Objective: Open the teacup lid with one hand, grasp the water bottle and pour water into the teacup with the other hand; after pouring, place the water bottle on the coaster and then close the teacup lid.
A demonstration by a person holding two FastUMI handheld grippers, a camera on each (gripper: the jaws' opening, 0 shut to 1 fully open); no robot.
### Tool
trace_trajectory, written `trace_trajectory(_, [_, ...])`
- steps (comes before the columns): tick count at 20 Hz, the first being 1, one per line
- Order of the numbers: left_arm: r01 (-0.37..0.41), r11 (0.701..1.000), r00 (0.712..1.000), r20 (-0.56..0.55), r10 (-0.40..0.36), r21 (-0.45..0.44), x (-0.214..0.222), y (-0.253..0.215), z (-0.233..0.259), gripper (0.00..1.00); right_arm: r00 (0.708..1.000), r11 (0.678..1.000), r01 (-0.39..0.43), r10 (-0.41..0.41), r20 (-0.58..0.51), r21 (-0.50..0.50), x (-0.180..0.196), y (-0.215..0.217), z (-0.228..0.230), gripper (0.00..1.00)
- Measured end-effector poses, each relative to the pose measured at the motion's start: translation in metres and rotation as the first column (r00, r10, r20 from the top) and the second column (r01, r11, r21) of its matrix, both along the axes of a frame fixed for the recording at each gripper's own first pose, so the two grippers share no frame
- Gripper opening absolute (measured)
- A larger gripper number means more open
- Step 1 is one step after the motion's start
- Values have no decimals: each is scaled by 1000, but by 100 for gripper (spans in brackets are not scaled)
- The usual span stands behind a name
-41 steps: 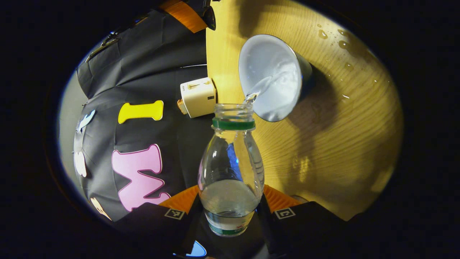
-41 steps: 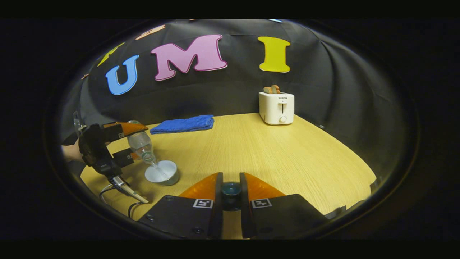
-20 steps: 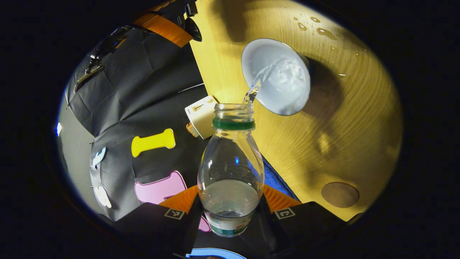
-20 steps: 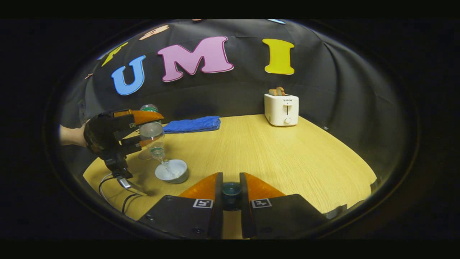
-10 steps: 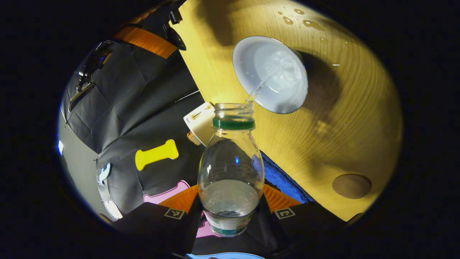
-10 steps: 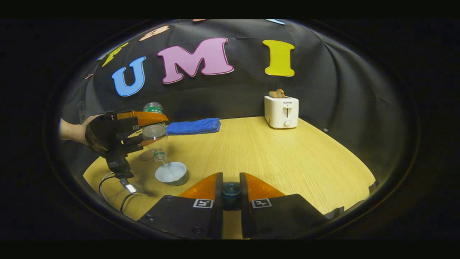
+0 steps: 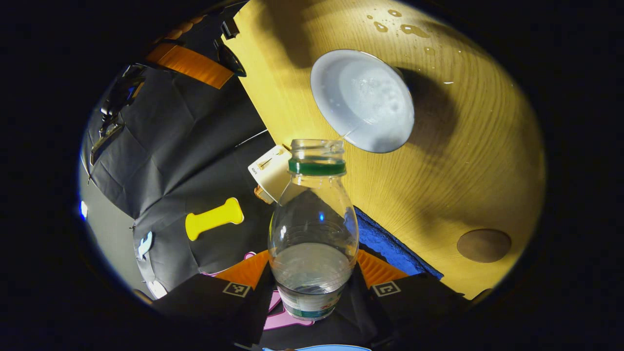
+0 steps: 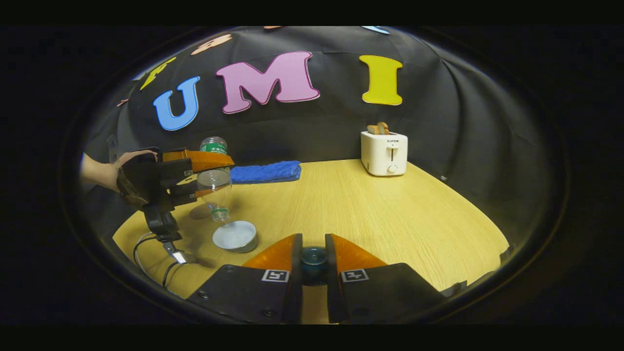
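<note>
The stream has thinned to a last trickle since a moment ago. You are tipping the water bottle [image 7: 313, 229], pinched in your left gripper [image 7: 312, 287], above the filled teacup [image 7: 363, 100] near the desk's [image 8: 370, 209] left front edge. Your right gripper [image 8: 313, 265] is pinching the teacup lid [image 8: 313, 257]. Coaster [image 7: 483, 245] and lid closing are remaining.

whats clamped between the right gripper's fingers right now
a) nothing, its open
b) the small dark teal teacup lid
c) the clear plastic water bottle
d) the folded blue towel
b: in the right gripper view the right gripper is shut on the small dark teal teacup lid, while the clear plastic water bottle sits in the left gripper over the teacup.
</note>
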State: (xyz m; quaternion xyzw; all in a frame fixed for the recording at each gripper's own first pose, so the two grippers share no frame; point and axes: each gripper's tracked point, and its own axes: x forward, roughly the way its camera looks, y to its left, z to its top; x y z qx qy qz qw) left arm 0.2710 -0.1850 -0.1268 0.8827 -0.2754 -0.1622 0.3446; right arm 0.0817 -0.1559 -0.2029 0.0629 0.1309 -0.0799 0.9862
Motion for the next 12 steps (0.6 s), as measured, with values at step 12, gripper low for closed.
trace_trajectory(12, [-75,994,995,-72,69,-81,6,14,2,75,1000,1000,11,-11,6,1,-2,2,5,24])
